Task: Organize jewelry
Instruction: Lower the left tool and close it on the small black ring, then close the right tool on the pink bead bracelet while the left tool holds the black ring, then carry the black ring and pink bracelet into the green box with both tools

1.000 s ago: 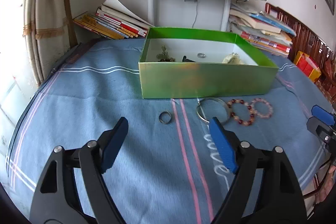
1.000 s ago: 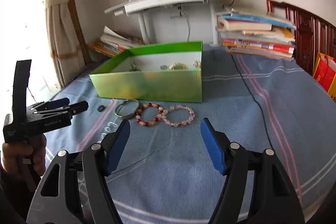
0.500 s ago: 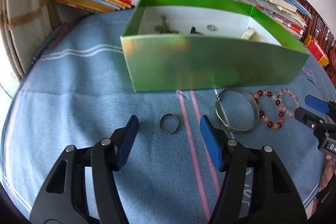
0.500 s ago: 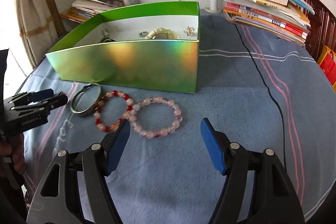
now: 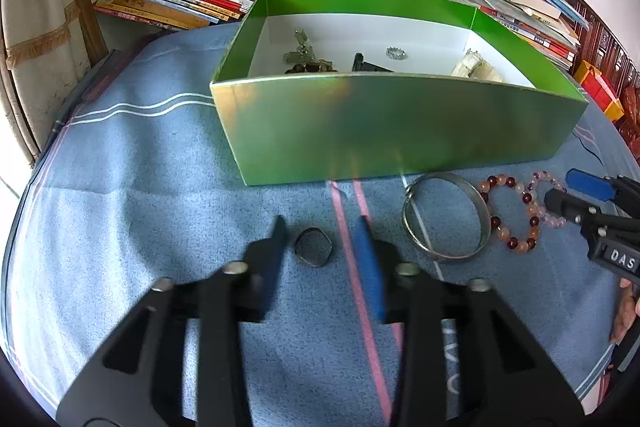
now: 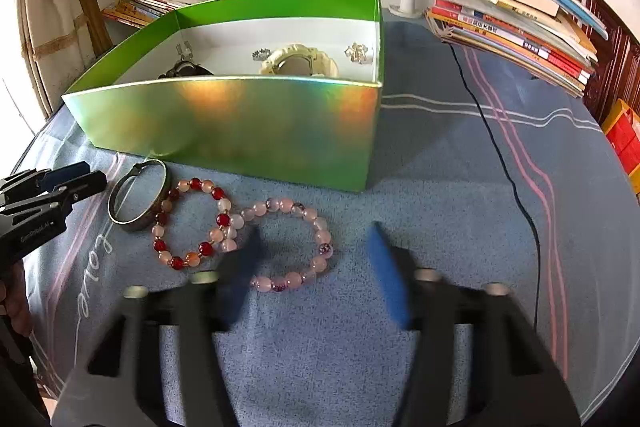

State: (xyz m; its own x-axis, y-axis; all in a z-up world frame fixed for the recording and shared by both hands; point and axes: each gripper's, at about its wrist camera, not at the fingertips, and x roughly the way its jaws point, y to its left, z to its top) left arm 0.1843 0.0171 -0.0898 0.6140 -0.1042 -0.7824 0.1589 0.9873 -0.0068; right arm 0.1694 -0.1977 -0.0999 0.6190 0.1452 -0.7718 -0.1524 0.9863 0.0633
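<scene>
Left gripper [image 5: 320, 239] sits with jaws spread around the small dark ring [image 5: 314, 247], which looks light, stiff and slippery, so it probably wants pinching across the band, while the right gripper [image 6: 314, 247] hangs with jaws wide apart over the pink bead bracelet [image 6: 290, 245].

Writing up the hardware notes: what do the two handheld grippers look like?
Both match: black plastic frames with triangular cutouts, silver pivot bolts, and blue pads on the fingers. Left gripper, right gripper. The right one's body carries white "DAS" lettering. No cables or sleeves visible.
</scene>
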